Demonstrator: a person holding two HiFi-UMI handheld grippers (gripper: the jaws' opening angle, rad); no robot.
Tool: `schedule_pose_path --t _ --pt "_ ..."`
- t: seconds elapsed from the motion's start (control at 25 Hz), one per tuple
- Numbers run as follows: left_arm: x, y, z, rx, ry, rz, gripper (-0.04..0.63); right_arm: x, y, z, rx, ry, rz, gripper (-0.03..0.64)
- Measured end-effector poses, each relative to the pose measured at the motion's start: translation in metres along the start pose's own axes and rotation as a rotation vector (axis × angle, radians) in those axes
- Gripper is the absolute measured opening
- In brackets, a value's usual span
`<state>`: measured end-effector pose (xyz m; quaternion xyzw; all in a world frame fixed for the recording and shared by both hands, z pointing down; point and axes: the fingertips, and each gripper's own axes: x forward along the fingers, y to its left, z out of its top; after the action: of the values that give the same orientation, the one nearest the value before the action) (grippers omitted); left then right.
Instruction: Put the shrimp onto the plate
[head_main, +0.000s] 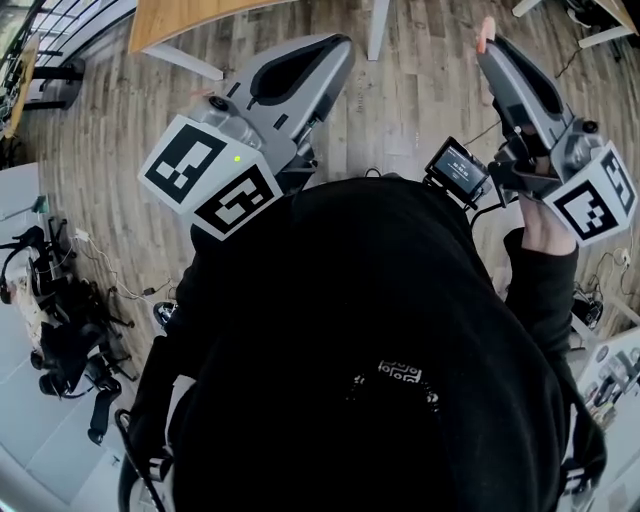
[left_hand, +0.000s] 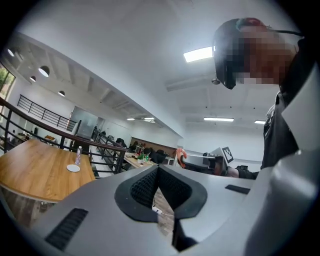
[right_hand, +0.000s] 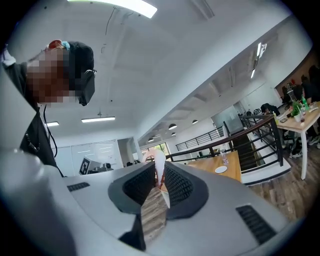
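Head view: the left gripper (head_main: 335, 48) reaches toward 11 o'clock and the right gripper (head_main: 490, 52) toward 1 o'clock, both over the wooden floor (head_main: 420, 100). An orange shrimp (head_main: 484, 34) pokes from the right gripper's tip. A black hoodie (head_main: 370, 340) fills the lower half.

Left gripper view: its jaws meet at the tips with nothing between them. At 9 o'clock a wooden table (left_hand: 35, 175) carries a white plate (left_hand: 73, 168), with a bottle (left_hand: 78, 156) just beside it. The shrimp shows just right of centre, toward 3 o'clock.

Right gripper view: the jaws clamp the pale shrimp, which stands upright between the pads. The plate lies at 3 o'clock, well apart.
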<state>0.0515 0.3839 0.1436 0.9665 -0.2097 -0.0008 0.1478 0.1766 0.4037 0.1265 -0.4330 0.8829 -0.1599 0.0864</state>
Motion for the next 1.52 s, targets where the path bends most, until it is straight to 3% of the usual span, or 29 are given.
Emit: schedule_pose_path --t 0.24,0.68,0.88,1.52 --pt "0.026 -0.018 -0.020 -0.006 0.071 -0.059 0.003 -0.013 -0.021 -0.005 0.038 -0.002 0.006 0.067" --pt "0.040 -0.021 -0.036 0.018 0.129 0.001 0.003 -0.025 -0.052 -0.016 0.103 -0.004 0.016 0.067" --pt "0.036 -0.006 -0.043 -0.002 0.136 0.011 0.003 -0.013 -0.056 -0.027 0.131 0.013 0.015 0.067" --pt "0.050 0.017 -0.024 -0.012 0.109 -0.077 0.003 0.001 -0.064 -0.010 0.100 -0.001 -0.098 0.067"
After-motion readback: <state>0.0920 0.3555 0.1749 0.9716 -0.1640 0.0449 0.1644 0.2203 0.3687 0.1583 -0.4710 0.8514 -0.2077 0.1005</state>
